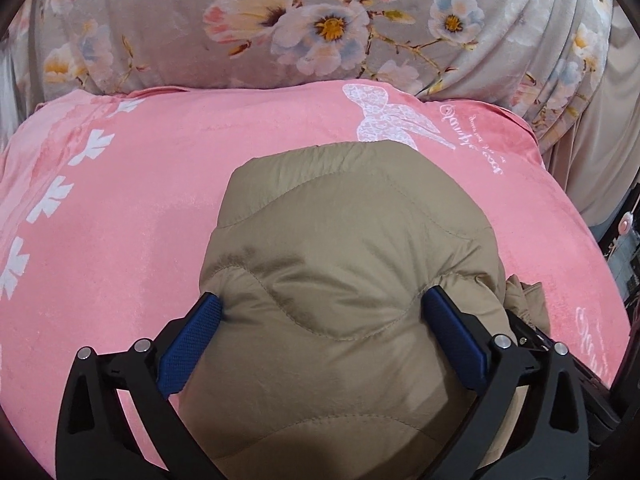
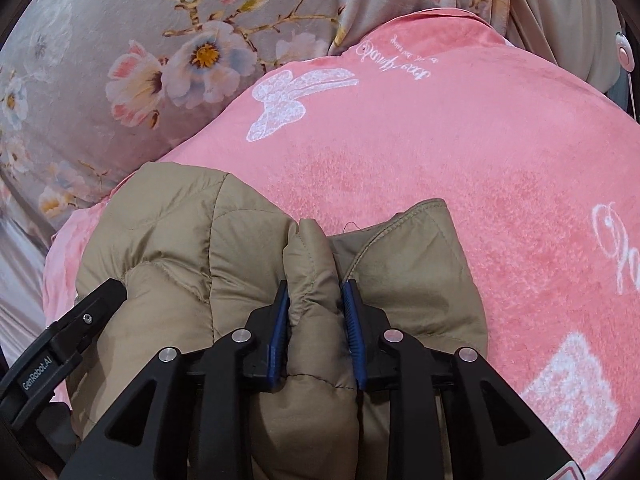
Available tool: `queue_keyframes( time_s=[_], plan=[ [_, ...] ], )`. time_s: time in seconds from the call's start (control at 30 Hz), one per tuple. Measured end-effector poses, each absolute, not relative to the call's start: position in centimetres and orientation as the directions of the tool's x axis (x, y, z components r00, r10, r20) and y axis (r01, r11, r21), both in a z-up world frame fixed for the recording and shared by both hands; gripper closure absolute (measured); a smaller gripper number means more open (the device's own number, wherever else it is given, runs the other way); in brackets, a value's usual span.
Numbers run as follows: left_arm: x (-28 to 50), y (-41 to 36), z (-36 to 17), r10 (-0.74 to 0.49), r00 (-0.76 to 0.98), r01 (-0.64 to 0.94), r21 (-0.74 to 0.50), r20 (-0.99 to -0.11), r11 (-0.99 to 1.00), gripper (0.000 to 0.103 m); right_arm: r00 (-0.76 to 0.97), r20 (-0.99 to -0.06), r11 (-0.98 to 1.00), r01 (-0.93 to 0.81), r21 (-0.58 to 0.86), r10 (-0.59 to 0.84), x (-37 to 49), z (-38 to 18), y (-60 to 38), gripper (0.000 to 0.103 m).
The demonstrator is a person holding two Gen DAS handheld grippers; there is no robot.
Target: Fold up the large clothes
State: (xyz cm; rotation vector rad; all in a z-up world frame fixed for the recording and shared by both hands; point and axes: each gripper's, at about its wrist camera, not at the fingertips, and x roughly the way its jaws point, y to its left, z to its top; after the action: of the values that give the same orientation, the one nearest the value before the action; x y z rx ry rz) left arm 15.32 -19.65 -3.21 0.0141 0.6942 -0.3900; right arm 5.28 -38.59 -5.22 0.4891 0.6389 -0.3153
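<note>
On the pink blanket [image 1: 140, 208] that covers the bed, the tan quilted jacket [image 1: 344, 264] lies bunched into a thick, puffy bundle, with the floral bedding [image 1: 192, 20] heaped behind it.

Left gripper [image 1: 322, 312]: fingers [image 1: 192, 340] spread wide, one blue pad against each side of a broad padded fold. The bundle fills the whole gap. Whether the pads actually compress the filling or only rest against it cannot be told.

Right gripper [image 2: 316, 300]: fingers [image 2: 280, 320] drawn close together, pinching a narrow ridge of the jacket between the pads. A hemmed edge of the jacket [image 2: 404, 236] lies loose just beyond this grip, on the blanket.

Likely faults from this state:

- Slip at the left grip. The shell fabric looks smooth and the filling is springy; a wide, shallow hold on a rounded bulge could squeeze out forward when the bundle is lifted or pulled.
- Partial pick-up at the right grip. A pinch on one ridge may hold only the outer layer, so inner layers would sag or unroll and the fold would lose its line.
- Uneven pull. If the two grippers move apart or at different heights, the bundle could twist instead of folding flat.
- Drag. The plush blanket may catch the loose hem and travel with the jacket.
</note>
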Motion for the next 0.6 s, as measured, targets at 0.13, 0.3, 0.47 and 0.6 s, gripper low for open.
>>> queue_keyframes(
  time_s=[0.13, 0.3, 0.47, 0.6],
  plan=[
    [15.2, -20.0, -3.8, -0.331, 0.720, 0.349, -0.095, -0.610, 0.932, 0.005, 0.765, -0.631, 0.842, 0.420, 0.339, -0.128, 5.4, -5.6, -38.6, 0.080],
    [15.3, -20.3, -4.5, -0.317, 0.741, 0.340, -0.075, -0.593, 0.937, 0.005, 0.766, -0.627, 0.841, 0.427, 0.332, -0.142, 5.5, -5.9, -38.5, 0.080],
    [15.3, -20.6, -4.9, -0.306, 0.754, 0.333, -0.064, -0.581, 0.941, 0.005, 0.769, -0.623, 0.840, 0.429, 0.333, -0.146, 5.6, -6.1, -38.5, 0.080],
    [15.1, -20.9, -5.2, -0.294, 0.767, 0.326, -0.049, -0.570, 0.944, 0.005, 0.771, -0.618, 0.839, 0.431, 0.332, -0.151, 5.5, -6.2, -38.5, 0.080]
  ],
)
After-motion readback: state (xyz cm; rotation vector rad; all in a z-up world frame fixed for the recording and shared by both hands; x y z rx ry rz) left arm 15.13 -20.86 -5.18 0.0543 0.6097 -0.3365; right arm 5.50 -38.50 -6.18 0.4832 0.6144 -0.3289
